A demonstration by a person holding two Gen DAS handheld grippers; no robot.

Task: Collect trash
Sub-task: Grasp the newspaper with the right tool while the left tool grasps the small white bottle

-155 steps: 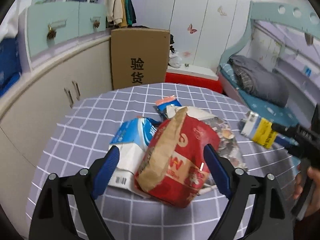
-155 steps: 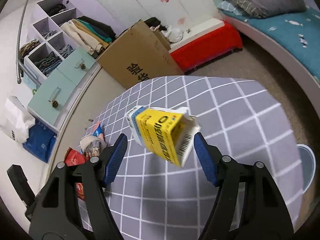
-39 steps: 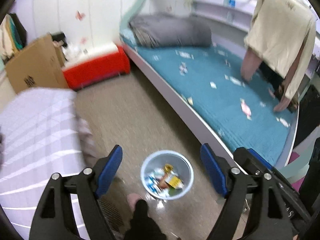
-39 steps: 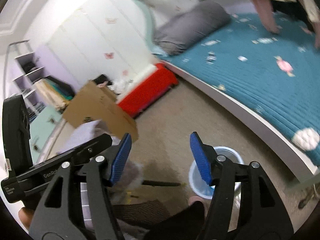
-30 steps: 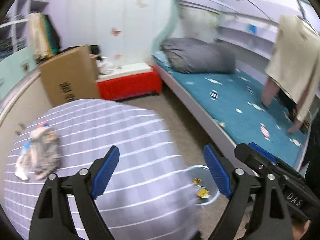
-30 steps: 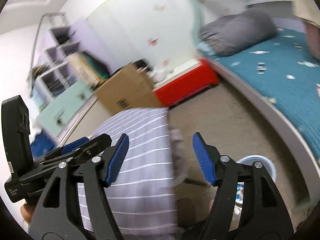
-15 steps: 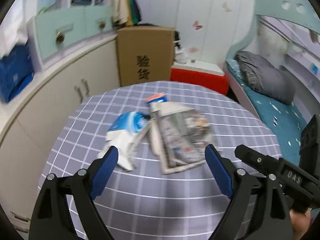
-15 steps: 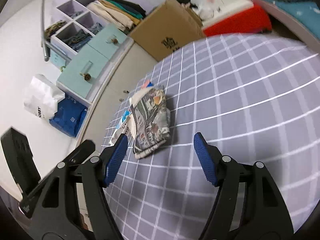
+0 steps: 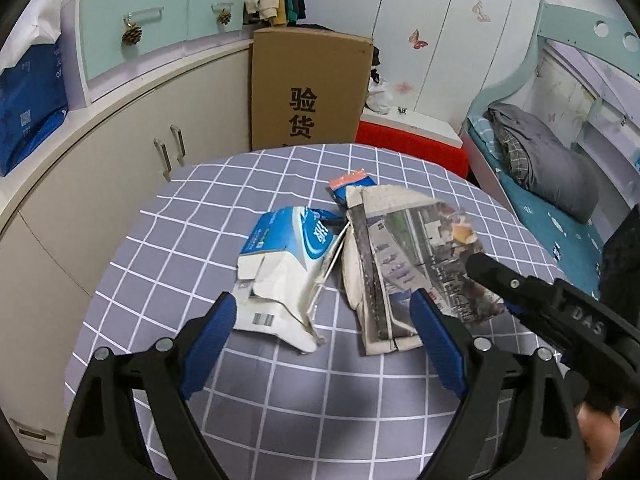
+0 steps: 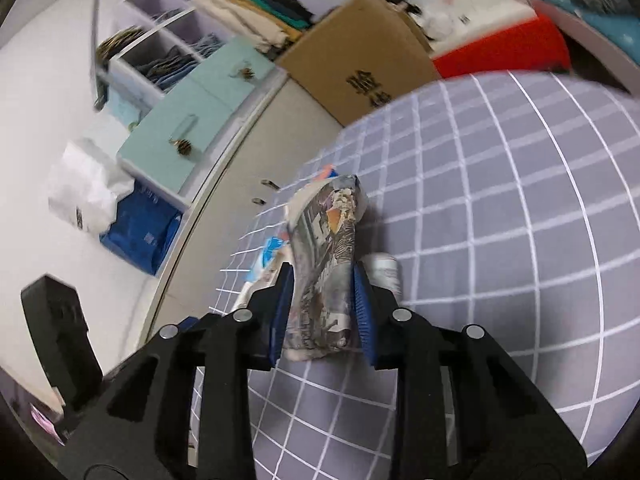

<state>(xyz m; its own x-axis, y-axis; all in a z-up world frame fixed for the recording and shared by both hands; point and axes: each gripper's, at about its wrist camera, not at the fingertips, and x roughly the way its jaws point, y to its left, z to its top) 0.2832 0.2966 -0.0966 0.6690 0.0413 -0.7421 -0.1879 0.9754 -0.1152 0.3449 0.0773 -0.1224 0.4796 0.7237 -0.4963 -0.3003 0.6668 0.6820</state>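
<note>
right gripper (image 10: pixel 322 300): jaws closing on the folded printed newspaper (image 10: pixel 326 264) lying on the grey checked desk (image 10: pixel 520 200). left gripper (image 9: pixel 324 344): jaws standing wide apart, hovering over the torn blue-and-white carton (image 9: pixel 280 264) just left of it.

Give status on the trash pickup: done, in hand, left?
Done: nothing visibly binned in these views. In hand: right gripper closing on the folded printed newspaper. Left: torn blue-and-white carton and small orange-blue wrapper on the grey checked tablecloth; left gripper open, empty.
</note>
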